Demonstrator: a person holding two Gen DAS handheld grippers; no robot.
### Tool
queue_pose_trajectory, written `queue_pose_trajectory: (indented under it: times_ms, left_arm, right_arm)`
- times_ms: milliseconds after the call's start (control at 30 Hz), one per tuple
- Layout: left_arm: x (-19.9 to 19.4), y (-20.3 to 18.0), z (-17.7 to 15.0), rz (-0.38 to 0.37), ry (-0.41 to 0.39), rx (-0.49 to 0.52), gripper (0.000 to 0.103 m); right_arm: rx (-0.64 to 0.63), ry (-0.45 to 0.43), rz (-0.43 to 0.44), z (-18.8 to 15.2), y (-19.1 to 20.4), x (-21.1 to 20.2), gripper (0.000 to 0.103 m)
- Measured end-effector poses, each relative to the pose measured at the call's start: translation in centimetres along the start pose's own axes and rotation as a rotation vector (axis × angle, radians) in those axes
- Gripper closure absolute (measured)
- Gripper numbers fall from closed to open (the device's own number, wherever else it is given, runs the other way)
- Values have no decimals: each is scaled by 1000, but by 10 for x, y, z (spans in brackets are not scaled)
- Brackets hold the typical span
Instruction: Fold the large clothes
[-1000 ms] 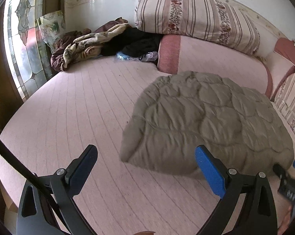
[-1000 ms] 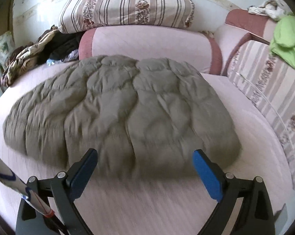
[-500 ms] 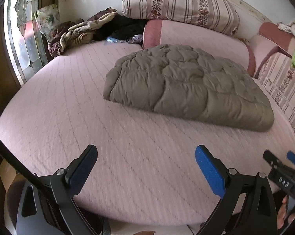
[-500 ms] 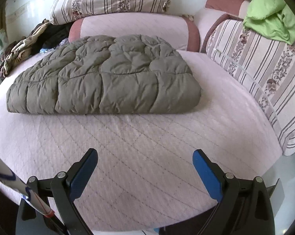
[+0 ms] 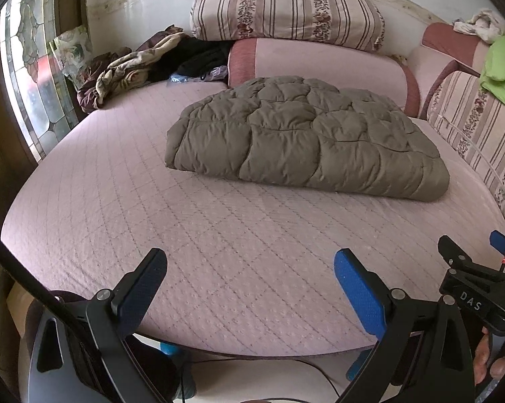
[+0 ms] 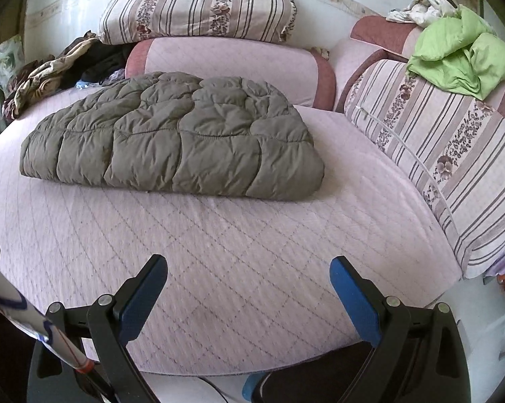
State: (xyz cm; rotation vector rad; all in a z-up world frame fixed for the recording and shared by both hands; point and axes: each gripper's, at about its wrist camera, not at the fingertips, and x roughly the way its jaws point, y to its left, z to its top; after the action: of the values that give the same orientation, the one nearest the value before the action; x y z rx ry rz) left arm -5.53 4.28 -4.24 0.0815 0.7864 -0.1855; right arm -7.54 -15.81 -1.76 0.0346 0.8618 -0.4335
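Observation:
A folded olive-grey quilted garment lies flat on the pink quilted bed, toward the back. It also shows in the right wrist view. My left gripper is open and empty, held over the bed's front edge, well short of the garment. My right gripper is open and empty, also over the front edge and apart from the garment. The right gripper's body shows at the right edge of the left wrist view.
Striped pillows and pink bolsters line the back and right side. A heap of crumpled clothes lies at the back left by a stained-glass window. A green garment rests on the right cushion.
Both grippers have drawn back from the garment toward the bed's front edge. The garment now looks smaller and farther away, lying still and folded. Both stay open.

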Motion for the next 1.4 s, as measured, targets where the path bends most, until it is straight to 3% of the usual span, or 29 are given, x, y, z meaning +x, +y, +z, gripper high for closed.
queue_pose_trajectory:
  times_ms: [667, 1400]
  left_arm:
    - [5, -16, -11, 13, 26, 44, 4]
    - [27, -7, -16, 29, 101, 3, 4]
  right_arm:
    - [-9, 31, -22, -8, 0, 3, 4]
    - [-38, 73, -15, -13, 13, 13, 4]
